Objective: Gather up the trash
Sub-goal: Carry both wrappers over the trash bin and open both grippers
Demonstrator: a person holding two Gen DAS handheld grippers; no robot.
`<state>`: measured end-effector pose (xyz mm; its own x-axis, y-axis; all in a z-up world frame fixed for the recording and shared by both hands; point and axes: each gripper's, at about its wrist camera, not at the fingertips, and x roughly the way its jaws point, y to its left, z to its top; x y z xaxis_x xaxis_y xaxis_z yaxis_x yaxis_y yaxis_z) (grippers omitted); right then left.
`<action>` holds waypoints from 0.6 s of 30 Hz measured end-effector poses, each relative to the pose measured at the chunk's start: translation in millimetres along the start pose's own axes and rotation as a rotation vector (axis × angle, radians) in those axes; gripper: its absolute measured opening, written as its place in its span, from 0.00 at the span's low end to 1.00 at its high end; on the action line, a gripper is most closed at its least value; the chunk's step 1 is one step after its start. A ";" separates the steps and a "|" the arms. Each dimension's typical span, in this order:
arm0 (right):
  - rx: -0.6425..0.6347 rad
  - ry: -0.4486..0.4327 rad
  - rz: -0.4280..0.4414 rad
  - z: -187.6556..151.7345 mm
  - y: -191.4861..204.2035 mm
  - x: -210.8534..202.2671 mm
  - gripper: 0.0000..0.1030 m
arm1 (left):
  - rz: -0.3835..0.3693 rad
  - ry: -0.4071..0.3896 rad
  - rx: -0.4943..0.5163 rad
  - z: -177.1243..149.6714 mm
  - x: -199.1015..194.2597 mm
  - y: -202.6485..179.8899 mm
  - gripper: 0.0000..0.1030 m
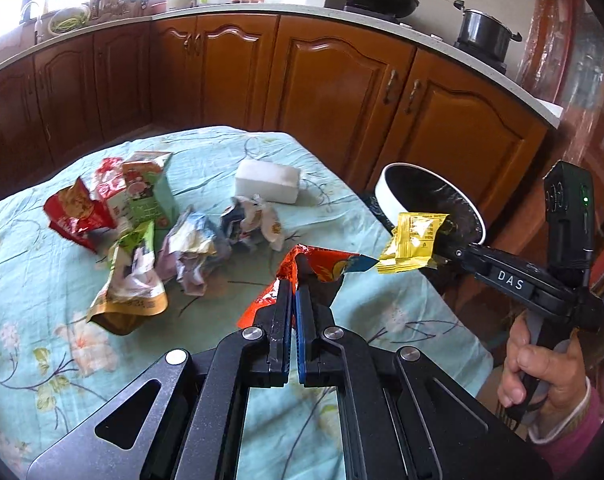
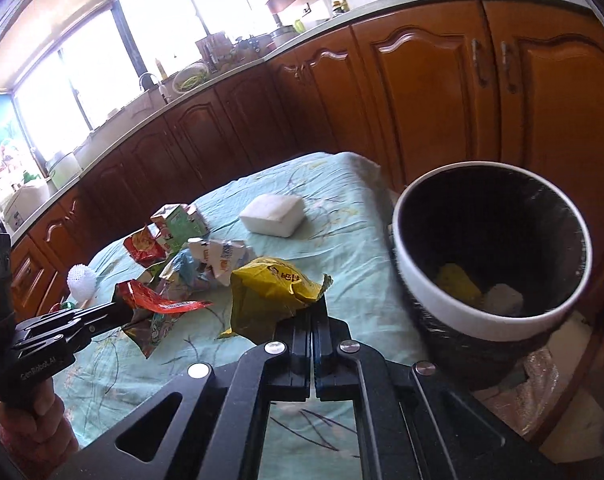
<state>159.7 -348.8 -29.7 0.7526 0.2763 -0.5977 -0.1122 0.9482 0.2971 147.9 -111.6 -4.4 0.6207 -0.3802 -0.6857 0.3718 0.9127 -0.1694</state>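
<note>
Holding yellow and white scraps, white bin (image 2: 486, 322) (black-lined), left fingers (image 1: 293, 287) clamped on red wrapper (image 1: 313, 266), right fingers (image 2: 317, 307) on yellow packet (image 2: 268, 290).

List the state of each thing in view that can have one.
Left hand-held gripper: shut on red wrapper, held above the table.
Right hand-held gripper: shut on yellow wrapper, near the bin.
Bin: open, black-lined, some trash at the bottom.
Carton: crushed, on the table.
Trash pile: crumpled, uncollected.
Cabinet doors: closed.
</note>
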 end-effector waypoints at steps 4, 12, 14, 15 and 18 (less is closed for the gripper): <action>0.042 -0.037 -0.053 5.1 -30.8 -20.5 0.00 | -0.041 0.003 0.037 13.4 14.0 -25.8 0.01; 0.102 -0.076 -0.140 13.4 -75.5 -38.7 0.00 | -0.098 0.004 0.106 35.9 40.2 -71.2 0.01; 0.112 -0.079 -0.153 16.0 -84.5 -40.2 0.00 | -0.111 0.007 0.113 41.8 47.1 -78.6 0.01; 0.116 -0.080 -0.160 17.6 -88.5 -40.3 0.00 | -0.120 0.010 0.116 45.0 50.6 -81.8 0.01; 0.124 -0.075 -0.181 22.6 -98.7 -38.3 0.00 | -0.137 0.014 0.130 55.0 61.3 -93.5 0.01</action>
<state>156.6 -456.5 -19.3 0.7999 0.0870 -0.5938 0.1056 0.9536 0.2821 189.1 -228.5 8.4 0.5487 -0.4963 -0.6728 0.5386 0.8253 -0.1696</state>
